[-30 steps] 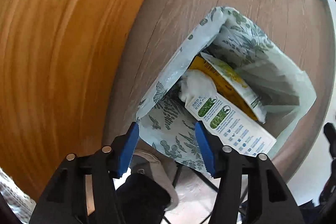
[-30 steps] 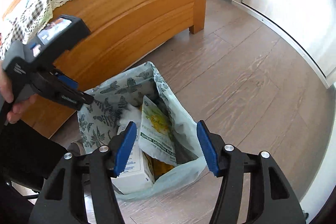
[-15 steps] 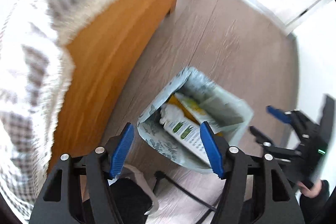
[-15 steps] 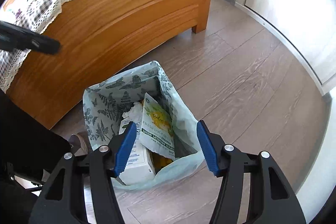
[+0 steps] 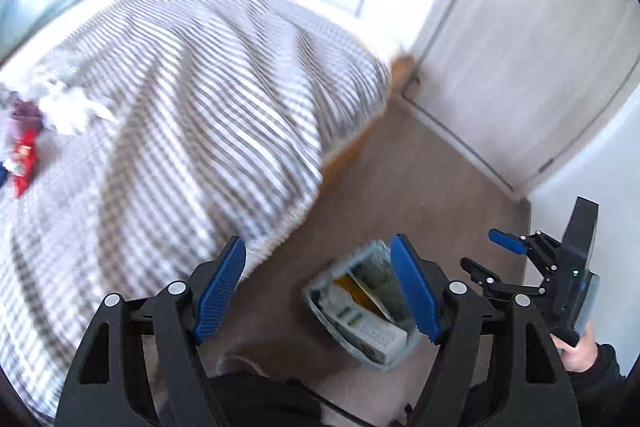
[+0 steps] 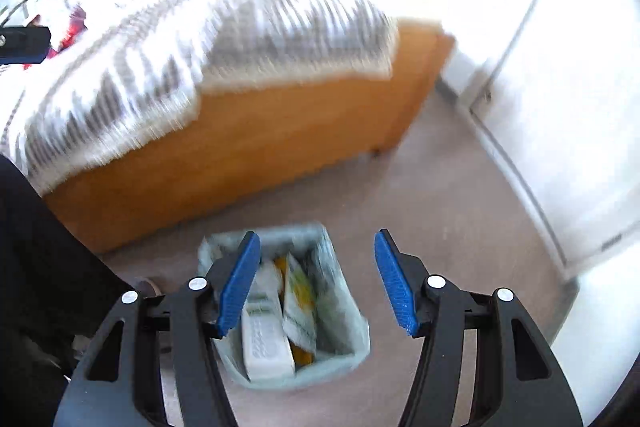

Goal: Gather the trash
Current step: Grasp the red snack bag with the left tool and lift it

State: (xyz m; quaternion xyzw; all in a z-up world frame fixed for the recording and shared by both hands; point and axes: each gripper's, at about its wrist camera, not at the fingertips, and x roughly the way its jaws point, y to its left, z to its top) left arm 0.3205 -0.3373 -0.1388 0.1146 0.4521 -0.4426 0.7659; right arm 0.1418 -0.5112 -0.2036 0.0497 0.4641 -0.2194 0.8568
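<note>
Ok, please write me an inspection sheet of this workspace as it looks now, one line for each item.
Surface: brown wood-look floor.
Job's things: trash bag stands open on the floor, holding a white carton and a yellow pouch.
Clutter: red wrapper and white crumpled item on the bed.
Grippers: left hand-held gripper open, empty; right hand-held gripper open, empty.
Cables: thin dark one, bottom edge of left view.
Surroundings: white door, wardrobe.
</note>
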